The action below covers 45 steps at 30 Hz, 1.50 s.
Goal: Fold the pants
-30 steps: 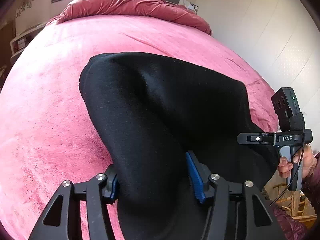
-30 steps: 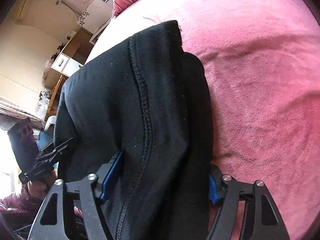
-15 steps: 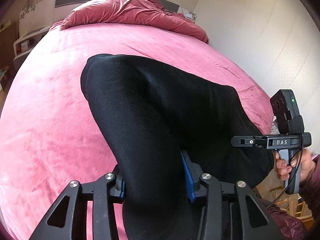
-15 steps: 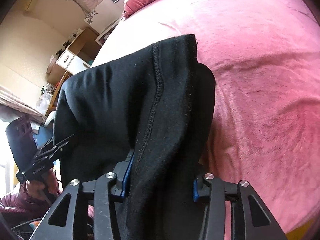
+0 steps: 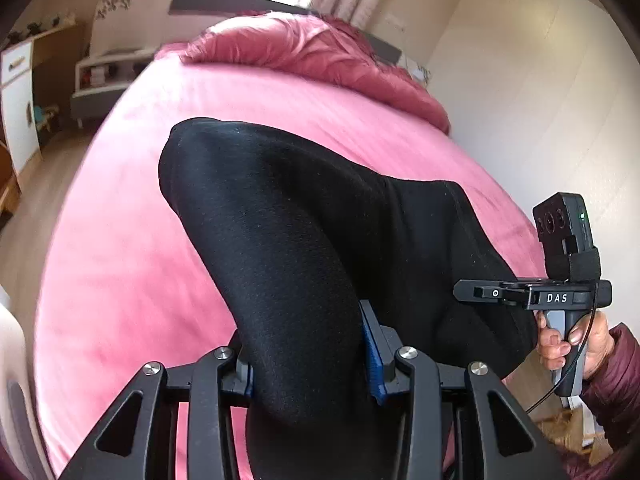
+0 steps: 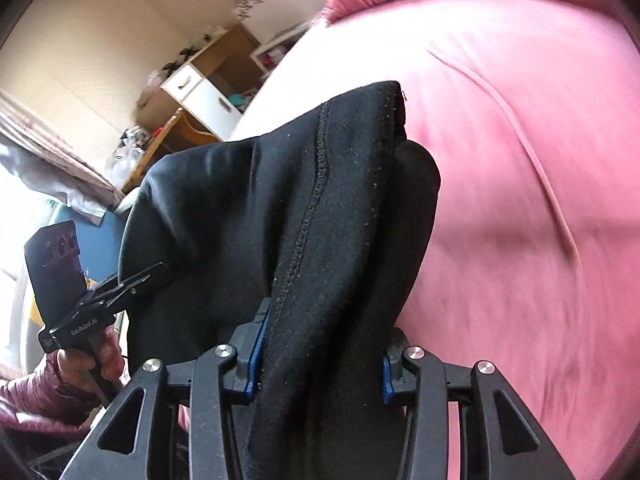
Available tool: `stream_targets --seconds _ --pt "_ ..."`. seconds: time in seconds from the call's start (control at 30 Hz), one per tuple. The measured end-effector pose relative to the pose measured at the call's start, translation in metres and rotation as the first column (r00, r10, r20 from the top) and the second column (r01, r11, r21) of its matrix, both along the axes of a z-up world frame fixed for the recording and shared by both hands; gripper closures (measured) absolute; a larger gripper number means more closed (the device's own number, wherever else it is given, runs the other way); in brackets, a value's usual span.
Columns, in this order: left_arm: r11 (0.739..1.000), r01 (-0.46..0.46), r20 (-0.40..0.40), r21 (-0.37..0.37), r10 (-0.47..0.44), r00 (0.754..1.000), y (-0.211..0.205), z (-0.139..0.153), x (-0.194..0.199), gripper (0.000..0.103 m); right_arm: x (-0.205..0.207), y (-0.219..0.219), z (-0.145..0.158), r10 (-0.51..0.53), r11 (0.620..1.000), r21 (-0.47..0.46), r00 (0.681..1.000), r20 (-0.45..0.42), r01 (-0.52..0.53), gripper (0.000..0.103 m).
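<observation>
While both tools grip it, the black pants (image 5: pixel 288 240) hang lifted over the pink bed (image 5: pixel 120 240), far end draped toward the mattress; whether it touches, can't tell. Left tool (image 5: pixel 308 364) is closed down on a thick bunch of fabric, blue pads pressed in on both sides. Right tool (image 6: pixel 320 356) is likewise clamped on a wad of cloth w/ a stitched seam (image 6: pixel 308 216) running up from its left pad. In the left wrist view the right tool (image 5: pixel 532 296) shows side-on at the frame's right edge, held in a hand (image 5: pixel 576 340); pants span between the 2 tools.

Handling, judged: soft knit, limp, light-ish, no stiffness, so it sags & bunches where held; not fragile, not slippery against the pads. The plush bed cover likely drags on it when laid down. Best hold prob. at the hem/waist edge or along the seam, thin flat layers rather than a fat wad, so the fold lands square.

Count: 1 pants, 2 tools, 1 bed, 1 red duvet (image 5: pixel 320 52) bunched at the bed's far end, 1 white-drawer cabinet (image 6: pixel 200 92) beside the bed.
</observation>
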<state>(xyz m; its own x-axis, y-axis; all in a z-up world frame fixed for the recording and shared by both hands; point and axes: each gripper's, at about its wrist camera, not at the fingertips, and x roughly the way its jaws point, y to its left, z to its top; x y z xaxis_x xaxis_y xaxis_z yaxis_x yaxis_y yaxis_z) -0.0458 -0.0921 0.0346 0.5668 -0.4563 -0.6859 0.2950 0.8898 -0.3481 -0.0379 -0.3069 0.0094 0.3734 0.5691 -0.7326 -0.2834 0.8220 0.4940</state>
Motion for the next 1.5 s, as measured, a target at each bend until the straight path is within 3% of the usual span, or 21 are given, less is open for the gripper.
stream_targets --seconds 0.23,0.47,0.53,0.6,0.67,0.73,0.87,1.03,1.27,1.4,1.5 --pt "0.999 -0.04 0.035 -0.017 0.04 0.999 0.027 0.024 0.089 0.062 0.089 0.021 0.029 0.005 1.0 0.012 0.998 0.069 -0.006 0.06" --pt "0.999 -0.033 -0.076 0.019 0.035 0.997 0.03 -0.012 0.161 0.06 0.152 0.018 0.006 -0.025 0.999 -0.021 1.0 0.015 0.026 0.06" --pt "0.998 -0.041 -0.12 0.049 0.047 0.992 0.026 -0.031 0.177 0.053 0.164 0.014 -0.009 -0.049 0.998 -0.035 0.999 -0.016 0.048 0.06" --pt "0.998 -0.049 -0.159 0.046 0.056 0.986 0.028 -0.052 0.186 0.037 0.174 0.007 -0.027 -0.071 0.997 -0.038 0.996 -0.046 0.069 0.06" --pt "0.996 -0.073 -0.213 -0.057 0.059 0.975 0.039 -0.065 0.188 0.032 0.181 -0.001 -0.044 -0.096 0.995 -0.018 0.992 -0.086 0.095 0.054" --pt "0.991 -0.075 -0.223 -0.111 0.049 0.974 0.045 -0.069 0.183 0.032 0.178 -0.014 -0.062 -0.122 0.991 0.048 0.988 -0.094 0.127 0.049" --pt "0.982 -0.104 -0.25 -0.155 0.063 0.966 0.055 -0.068 0.173 0.032 0.178 -0.018 -0.069 -0.141 0.985 0.09 0.985 -0.097 0.15 0.042" --pt "0.989 -0.131 -0.211 -0.072 0.113 0.971 0.054 -0.049 0.164 0.032 0.189 0.005 -0.054 -0.149 0.987 0.036 0.983 -0.108 0.154 0.028" --pt "0.964 -0.259 -0.042 0.065 0.262 0.964 0.057 -0.014 0.108 0.035 0.141 -0.033 -0.017 -0.189 0.982 -0.012 0.982 -0.02 0.189 0.028" --pt "0.956 -0.276 0.007 0.101 0.277 0.961 0.048 -0.011 0.067 0.035 0.098 -0.04 -0.003 -0.2 0.979 -0.026 0.98 0.016 0.201 0.031" --pt "0.956 -0.265 0.025 0.129 0.264 0.964 0.033 -0.013 0.059 0.035 0.079 -0.036 -0.006 -0.196 0.98 -0.031 0.981 0.004 0.196 0.039"
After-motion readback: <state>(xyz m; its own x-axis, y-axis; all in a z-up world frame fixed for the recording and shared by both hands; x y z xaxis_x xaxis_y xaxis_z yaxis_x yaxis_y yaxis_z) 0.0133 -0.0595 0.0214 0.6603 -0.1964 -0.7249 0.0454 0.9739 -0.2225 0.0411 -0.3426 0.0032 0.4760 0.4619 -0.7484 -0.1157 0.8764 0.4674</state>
